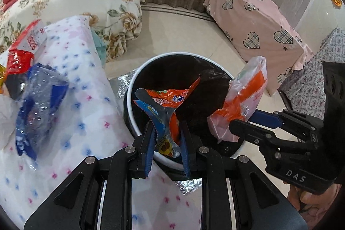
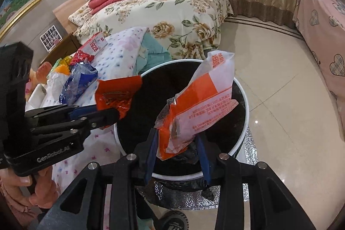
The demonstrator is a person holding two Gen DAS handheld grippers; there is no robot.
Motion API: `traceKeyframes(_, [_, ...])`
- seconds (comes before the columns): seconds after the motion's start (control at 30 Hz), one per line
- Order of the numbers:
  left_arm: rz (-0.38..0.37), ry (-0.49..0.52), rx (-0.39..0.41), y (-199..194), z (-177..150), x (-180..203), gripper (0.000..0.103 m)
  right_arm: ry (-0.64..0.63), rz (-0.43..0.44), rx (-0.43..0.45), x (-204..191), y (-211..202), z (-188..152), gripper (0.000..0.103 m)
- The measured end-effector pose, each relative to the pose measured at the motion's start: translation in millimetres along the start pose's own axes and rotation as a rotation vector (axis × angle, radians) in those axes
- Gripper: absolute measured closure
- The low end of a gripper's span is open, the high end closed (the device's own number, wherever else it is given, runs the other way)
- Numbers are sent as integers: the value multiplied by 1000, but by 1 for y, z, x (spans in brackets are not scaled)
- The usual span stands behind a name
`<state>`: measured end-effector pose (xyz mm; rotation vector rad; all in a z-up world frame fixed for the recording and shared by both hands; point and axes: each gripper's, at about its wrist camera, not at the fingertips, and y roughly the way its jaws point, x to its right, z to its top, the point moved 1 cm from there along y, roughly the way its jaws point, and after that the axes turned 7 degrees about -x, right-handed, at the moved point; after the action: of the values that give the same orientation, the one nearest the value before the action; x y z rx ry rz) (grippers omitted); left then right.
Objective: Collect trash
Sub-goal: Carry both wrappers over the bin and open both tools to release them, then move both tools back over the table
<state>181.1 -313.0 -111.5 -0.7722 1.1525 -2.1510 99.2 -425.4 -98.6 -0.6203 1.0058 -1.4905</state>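
A round bin (image 1: pixel 138 87) with a white rim and black liner stands on the floor; it also shows in the right wrist view (image 2: pixel 243 100). My left gripper (image 1: pixel 167 135) is shut on an orange and blue snack wrapper (image 1: pixel 166 100) over the bin's near rim; it also shows in the right wrist view (image 2: pixel 107 114) with the wrapper (image 2: pixel 116 94). My right gripper (image 2: pixel 176 139) is shut on an orange and clear plastic bag (image 2: pixel 204 100) above the bin's mouth; it shows in the left wrist view (image 1: pixel 241 122) with the bag (image 1: pixel 243 96).
A table under a white dotted cloth (image 1: pixel 86 105) is left of the bin, holding a crumpled blue plastic bag (image 1: pixel 36 96), a red packet (image 1: pixel 23 46) and other wrappers (image 2: pixel 62 68). A floral-quilted bed (image 2: pixel 172 14) lies behind. Pink-covered furniture (image 1: pixel 254 21) stands right. Silver foil (image 2: pixel 194 195) lies under the bin.
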Motion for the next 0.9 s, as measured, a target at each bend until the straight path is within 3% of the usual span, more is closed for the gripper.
traceKeyframes(0.37, [-10, -1, -19, 14, 5, 0, 81, 3, -10, -31, 13, 7, 5, 62])
traceKeyframes(0.4, [-12, -1, -20, 14, 6, 0, 79, -1, -16, -31, 12, 7, 6, 61])
traceKeyframes(0.47, [-7, -1, -20, 14, 6, 0, 62, -1, -26, -34, 13, 7, 7, 58])
traceKeyframes(0.57, [-6, 6, 0, 7, 3, -2, 50, 11, -36, -39, 16, 6, 8, 53])
traceKeyframes(0.73, [-4, -17, 31, -12, -12, -12, 44, 47, -29, -4, 20, -7, 5, 44])
traceKeyframes(0.9, [-25, -80, 64, -36, -41, -31, 32, 76, -13, 60, 8, -24, -6, 25])
